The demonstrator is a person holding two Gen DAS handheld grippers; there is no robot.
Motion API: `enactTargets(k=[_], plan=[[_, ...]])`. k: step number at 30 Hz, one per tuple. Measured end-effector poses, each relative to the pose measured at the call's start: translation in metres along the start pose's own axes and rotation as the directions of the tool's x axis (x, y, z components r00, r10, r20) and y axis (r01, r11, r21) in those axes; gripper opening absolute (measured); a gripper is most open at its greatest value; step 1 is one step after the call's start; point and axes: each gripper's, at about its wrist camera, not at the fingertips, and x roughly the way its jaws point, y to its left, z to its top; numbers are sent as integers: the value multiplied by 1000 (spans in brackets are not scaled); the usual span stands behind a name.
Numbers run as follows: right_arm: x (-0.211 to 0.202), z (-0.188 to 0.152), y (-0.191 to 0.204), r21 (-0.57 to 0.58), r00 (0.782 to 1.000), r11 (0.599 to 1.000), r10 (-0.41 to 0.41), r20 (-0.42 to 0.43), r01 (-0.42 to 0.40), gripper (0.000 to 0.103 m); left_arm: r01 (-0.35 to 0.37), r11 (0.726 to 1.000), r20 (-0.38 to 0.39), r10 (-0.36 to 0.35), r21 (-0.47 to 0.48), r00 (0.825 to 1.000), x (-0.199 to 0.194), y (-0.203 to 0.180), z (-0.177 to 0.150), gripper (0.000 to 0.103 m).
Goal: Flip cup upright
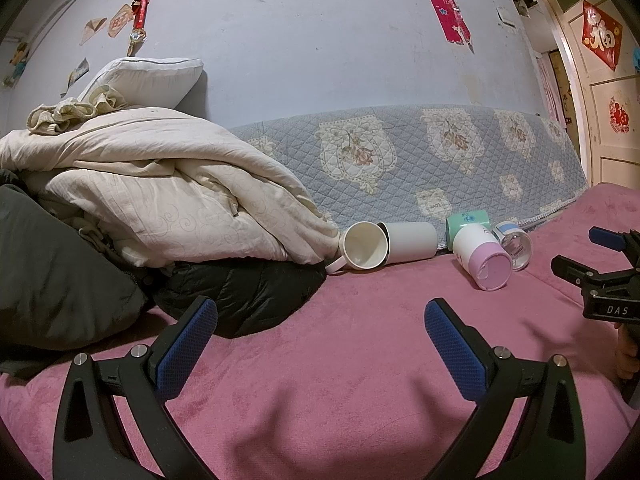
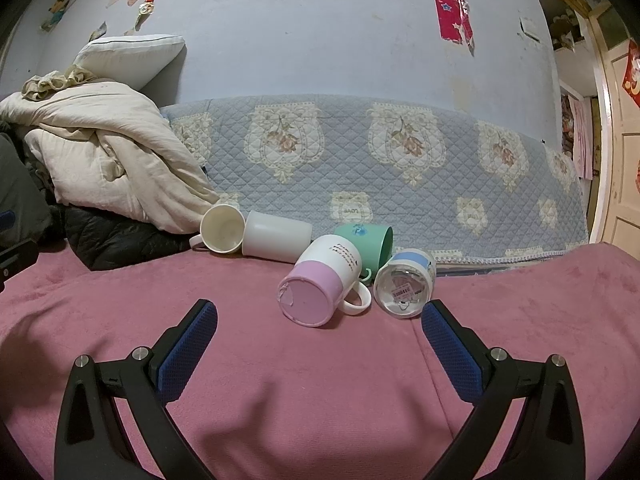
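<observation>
Nothing upright yet; five cups [image 2: 316, 284] lying at twelve o'clock (on bed [image 2: 320, 380]); both grippers' fingers [image 2: 188, 344] wide apart, empty.

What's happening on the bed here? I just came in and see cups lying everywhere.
A person holds two grippers over a pink blanket, and neither holds anything yet. Five cups lie on their sides: a white mug touching a white tumbler, then a pink-bottomed mug, a green mug behind it, and a clear glass. The right gripper is open, facing the pink-bottomed mug. The left gripper is open too, farther back. No cup stands upright yet.
</observation>
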Motion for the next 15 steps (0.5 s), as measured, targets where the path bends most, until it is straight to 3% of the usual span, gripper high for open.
enactTargets(k=[15], plan=[[2,-1,-3,8,1000,1000,1,-10,-1,103,0,1000,-1,0,1,1000,0,0,0,103]])
